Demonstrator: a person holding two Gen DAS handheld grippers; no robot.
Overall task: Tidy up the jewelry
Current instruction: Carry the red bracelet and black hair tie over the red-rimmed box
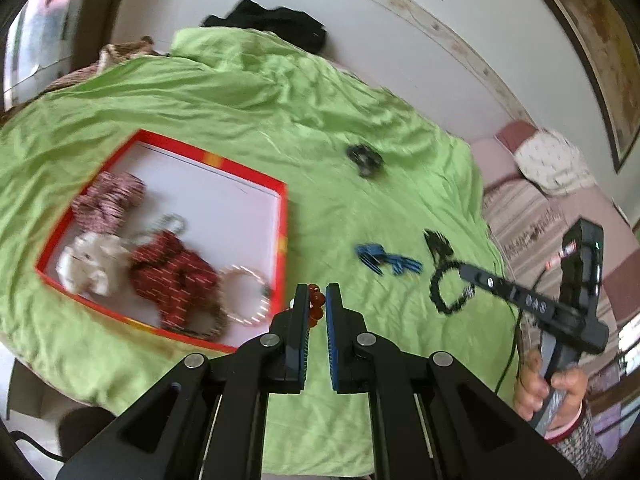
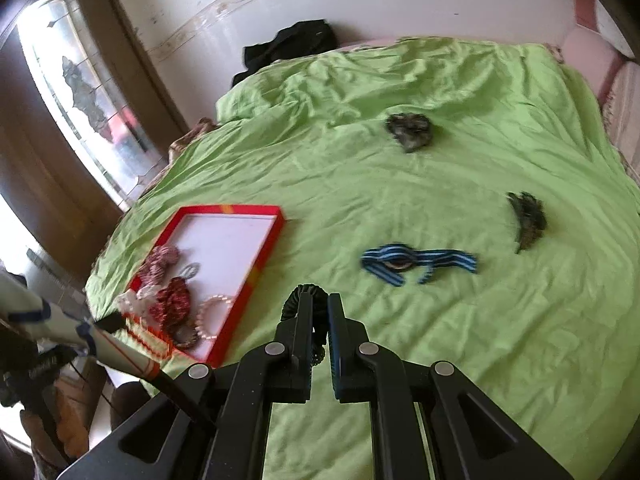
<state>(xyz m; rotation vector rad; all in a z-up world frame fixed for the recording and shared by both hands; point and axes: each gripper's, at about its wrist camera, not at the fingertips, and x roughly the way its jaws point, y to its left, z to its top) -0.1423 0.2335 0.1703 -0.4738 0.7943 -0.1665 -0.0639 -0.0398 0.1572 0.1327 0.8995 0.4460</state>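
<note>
Inside the red tray (image 1: 282, 216), the half toward the far rim is lying bare and white, so you are getting open room there. Its near half is filling up: a striped scrunchie (image 1: 108, 200), a cream scrunchie (image 1: 92, 262), a dark red scrunchie (image 1: 174, 276) and a pearl bracelet (image 1: 246, 294) are crowding together, some touching. Right of the tray, the green bedsheet (image 2: 460, 360) is lying open until the blue striped band (image 2: 416, 262). Beyond that, a dark hair clip (image 2: 528, 220) and a dark scrunchie (image 2: 410, 130) are sitting well apart, leaving wide lanes between them.
</note>
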